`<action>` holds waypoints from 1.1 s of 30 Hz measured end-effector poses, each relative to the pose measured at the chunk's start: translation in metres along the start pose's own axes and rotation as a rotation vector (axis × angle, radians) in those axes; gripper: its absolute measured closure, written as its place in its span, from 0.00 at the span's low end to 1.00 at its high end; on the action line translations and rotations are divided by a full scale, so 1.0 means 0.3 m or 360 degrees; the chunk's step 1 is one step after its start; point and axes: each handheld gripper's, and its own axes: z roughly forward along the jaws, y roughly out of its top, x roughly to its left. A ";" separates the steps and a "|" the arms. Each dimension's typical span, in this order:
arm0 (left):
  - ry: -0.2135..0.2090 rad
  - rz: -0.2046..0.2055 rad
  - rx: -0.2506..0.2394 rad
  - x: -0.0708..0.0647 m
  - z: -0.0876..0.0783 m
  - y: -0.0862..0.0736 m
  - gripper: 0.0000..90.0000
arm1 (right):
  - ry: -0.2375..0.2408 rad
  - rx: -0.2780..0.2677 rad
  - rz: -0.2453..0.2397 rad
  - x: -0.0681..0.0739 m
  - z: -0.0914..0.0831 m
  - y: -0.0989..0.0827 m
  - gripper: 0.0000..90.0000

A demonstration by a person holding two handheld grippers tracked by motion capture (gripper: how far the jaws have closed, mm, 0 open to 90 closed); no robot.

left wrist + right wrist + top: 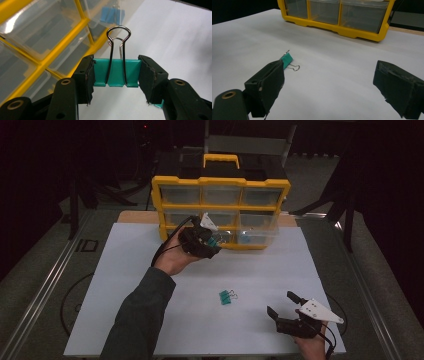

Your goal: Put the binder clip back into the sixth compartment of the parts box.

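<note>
My left gripper [116, 72] is shut on a green binder clip [116, 75], pads pressing its two ends, wire handles pointing away. In the high view the left gripper [212, 242] is held up in front of the yellow drawer organizer [220, 182], near its bottom row, with the held green clip [215, 241] at its tip. A second green binder clip [226, 296] lies on the white sheet [140, 270]; in the right gripper view this clip [287, 60] lies just beyond the left jaw. My right gripper [284, 306] rests open near the front right, nothing between its jaws [329, 82].
The organizer [337, 27] has clear drawers in a yellow frame with a black top and yellow handle [220, 159]. A blue binder clip [112, 15] sits inside a lower drawer. Dark floor and metal rails flank the table.
</note>
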 end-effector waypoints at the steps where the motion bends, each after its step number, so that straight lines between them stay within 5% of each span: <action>1: -0.0004 -0.0001 -0.0004 0.003 -0.002 0.005 0.55 | 0.0000 -0.0001 0.0002 0.000 0.000 0.000 0.11; 33: 0.0000 0.0042 -0.0006 0.048 0.015 0.182 0.55 | 0.0002 -0.0007 0.0006 -0.002 -0.002 0.001 0.11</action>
